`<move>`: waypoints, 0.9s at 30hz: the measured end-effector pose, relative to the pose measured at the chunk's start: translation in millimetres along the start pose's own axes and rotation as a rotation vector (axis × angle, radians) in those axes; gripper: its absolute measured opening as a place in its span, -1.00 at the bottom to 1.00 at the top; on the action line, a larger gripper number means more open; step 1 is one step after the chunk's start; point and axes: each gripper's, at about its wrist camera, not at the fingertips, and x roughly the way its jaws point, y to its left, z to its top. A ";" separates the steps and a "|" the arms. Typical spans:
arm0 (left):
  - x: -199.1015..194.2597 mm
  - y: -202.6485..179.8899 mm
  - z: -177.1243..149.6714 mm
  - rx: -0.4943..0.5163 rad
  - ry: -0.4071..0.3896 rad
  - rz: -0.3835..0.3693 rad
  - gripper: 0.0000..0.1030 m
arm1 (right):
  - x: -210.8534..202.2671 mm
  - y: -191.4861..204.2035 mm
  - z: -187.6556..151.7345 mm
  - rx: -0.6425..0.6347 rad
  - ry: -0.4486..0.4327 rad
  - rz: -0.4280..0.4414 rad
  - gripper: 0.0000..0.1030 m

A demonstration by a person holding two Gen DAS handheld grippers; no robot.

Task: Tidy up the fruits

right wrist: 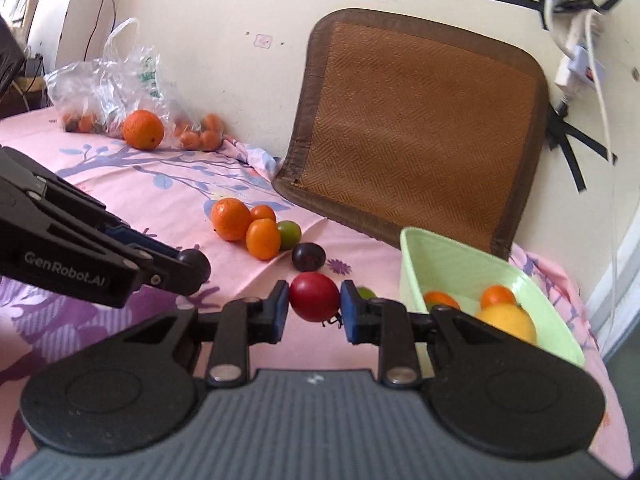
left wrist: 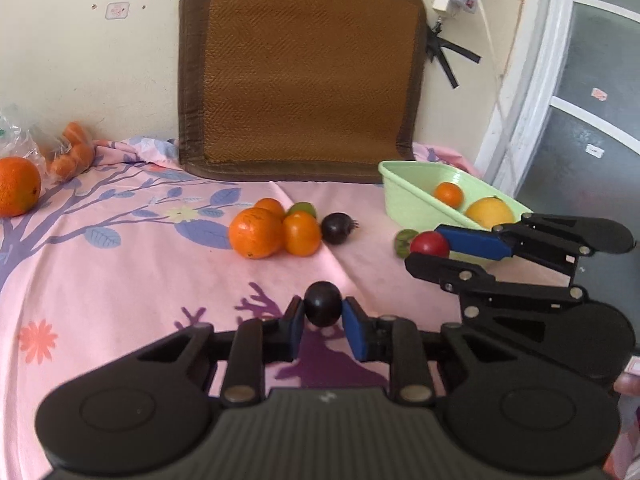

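The left gripper (left wrist: 323, 309) is clamped on a dark plum (left wrist: 323, 304). Nearer the green basket (right wrist: 448, 256), the right gripper (right wrist: 314, 300) pinches a red fruit (right wrist: 314, 297).

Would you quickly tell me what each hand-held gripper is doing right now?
Left hand-held gripper: closed on a dark round fruit.
Right hand-held gripper: closed on a red fruit.

A cream wall (left wrist: 100, 60) with small marks rises behind the surface, which wears a pink floral cloth (left wrist: 100, 280). A brown woven mat (left wrist: 304, 72) leans upright against the wall. Black tape strips (right wrist: 576, 152) and a white power strip (right wrist: 576, 68) with cables sit on the wall. A white-framed glass door (left wrist: 592, 92) stands alongside, letting in daylight.
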 end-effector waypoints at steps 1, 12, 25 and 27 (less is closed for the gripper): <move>-4.9 -8.3 -2.8 0.008 -0.001 -0.021 -0.58 | -8.1 -5.3 -7.1 0.048 0.006 -0.003 -0.41; 5.1 -86.1 -27.1 0.132 0.054 -0.156 -0.57 | -48.1 -44.4 -53.4 0.303 0.078 -0.067 -0.41; 5.1 -100.7 -40.6 0.206 0.022 -0.106 -0.53 | -46.1 -48.0 -62.3 0.326 0.085 -0.046 -0.36; 5.7 -101.4 -40.3 0.207 0.022 -0.106 -0.52 | -45.7 -47.6 -62.0 0.324 0.088 -0.047 -0.36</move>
